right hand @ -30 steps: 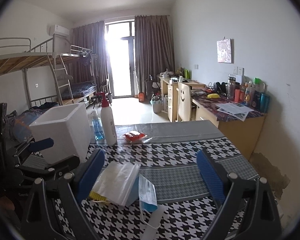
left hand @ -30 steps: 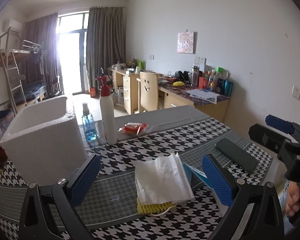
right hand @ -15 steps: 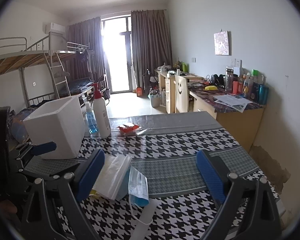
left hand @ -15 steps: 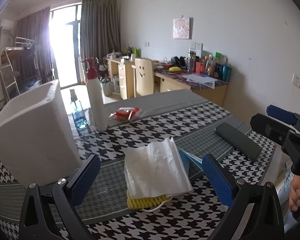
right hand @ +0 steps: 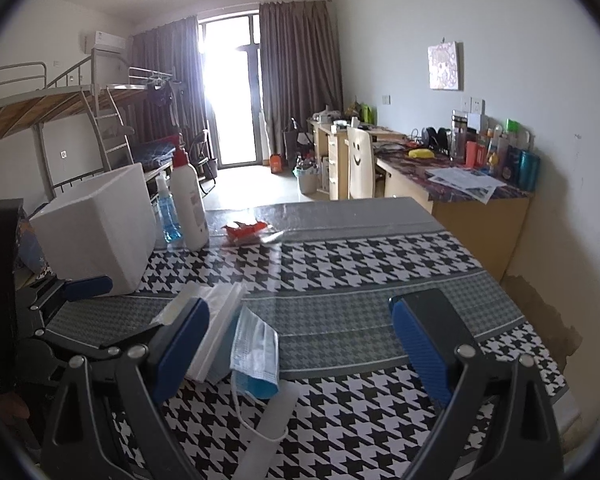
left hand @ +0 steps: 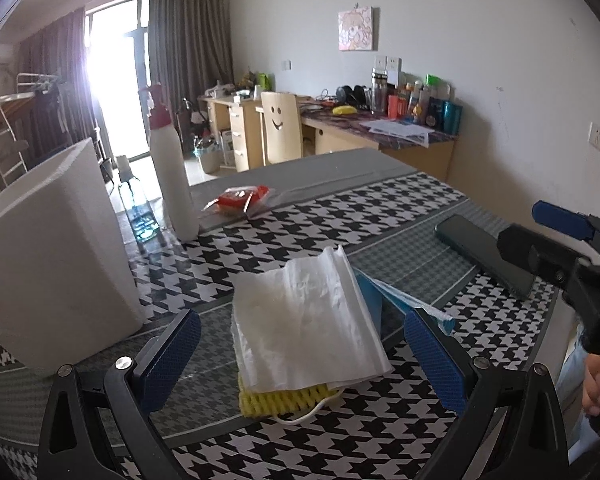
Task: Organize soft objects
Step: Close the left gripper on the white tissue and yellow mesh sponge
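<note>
A folded white plastic bag lies on a yellow foam net in the middle of the houndstooth table, with a blue face mask tucked at its right. My left gripper is open, its blue pads flanking this pile just above the table. In the right wrist view the same bag and the mask lie left of centre. My right gripper is open and holds nothing; its left pad overlaps the bag's edge in the view.
A white foam box stands at the left. Behind it are a white pump bottle and a blue spray bottle. A red packet lies farther back. A dark phone rests at the right, by the right gripper.
Both grippers have lowered and advanced toward the pile, so the bag and mask look larger and closer. The phone has come into the right wrist view. Nothing on the table has moved.
</note>
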The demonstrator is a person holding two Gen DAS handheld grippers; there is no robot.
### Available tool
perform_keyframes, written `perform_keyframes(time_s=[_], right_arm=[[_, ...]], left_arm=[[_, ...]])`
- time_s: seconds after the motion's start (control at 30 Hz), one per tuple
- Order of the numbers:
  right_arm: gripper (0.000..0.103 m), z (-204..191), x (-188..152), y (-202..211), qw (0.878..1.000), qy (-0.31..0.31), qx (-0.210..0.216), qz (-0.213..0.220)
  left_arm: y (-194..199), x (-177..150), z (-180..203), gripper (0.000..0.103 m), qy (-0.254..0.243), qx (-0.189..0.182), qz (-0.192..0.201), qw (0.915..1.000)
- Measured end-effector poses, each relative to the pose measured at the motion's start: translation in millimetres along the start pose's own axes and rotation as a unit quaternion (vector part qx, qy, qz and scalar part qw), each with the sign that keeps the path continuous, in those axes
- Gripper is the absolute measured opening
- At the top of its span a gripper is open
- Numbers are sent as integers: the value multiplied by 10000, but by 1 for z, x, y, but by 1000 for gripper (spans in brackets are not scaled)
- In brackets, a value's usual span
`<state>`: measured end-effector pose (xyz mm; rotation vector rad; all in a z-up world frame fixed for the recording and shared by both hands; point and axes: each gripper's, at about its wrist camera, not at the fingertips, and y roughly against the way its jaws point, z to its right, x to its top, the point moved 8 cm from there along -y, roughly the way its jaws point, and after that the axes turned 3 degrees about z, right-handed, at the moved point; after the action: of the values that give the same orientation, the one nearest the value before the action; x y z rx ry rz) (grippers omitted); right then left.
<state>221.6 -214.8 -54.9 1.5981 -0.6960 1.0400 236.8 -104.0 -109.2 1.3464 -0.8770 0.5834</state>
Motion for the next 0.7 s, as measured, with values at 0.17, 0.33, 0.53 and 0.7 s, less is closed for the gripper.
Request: perform_keyframes(time_s=[0.17, 0.33, 0.53, 0.7], right_arm=[[95, 4, -4, -4, 10000, -70, 40, -55], [95, 8, -8, -8, 9998, -138, 78, -119], [95, 8, -13, -13, 9995, -187, 137, -206], [95, 10, -16, -17, 9993, -194, 152, -263]], left_arm=[[-15, -11, 5, 102, -25, -61, -282, 9996], [-24, -15, 10, 96, -107, -103, -417, 9990], [-35, -21, 10, 81, 12, -269, -681, 9973], [-41, -26, 9, 66, 124, -402, -843, 9956]])
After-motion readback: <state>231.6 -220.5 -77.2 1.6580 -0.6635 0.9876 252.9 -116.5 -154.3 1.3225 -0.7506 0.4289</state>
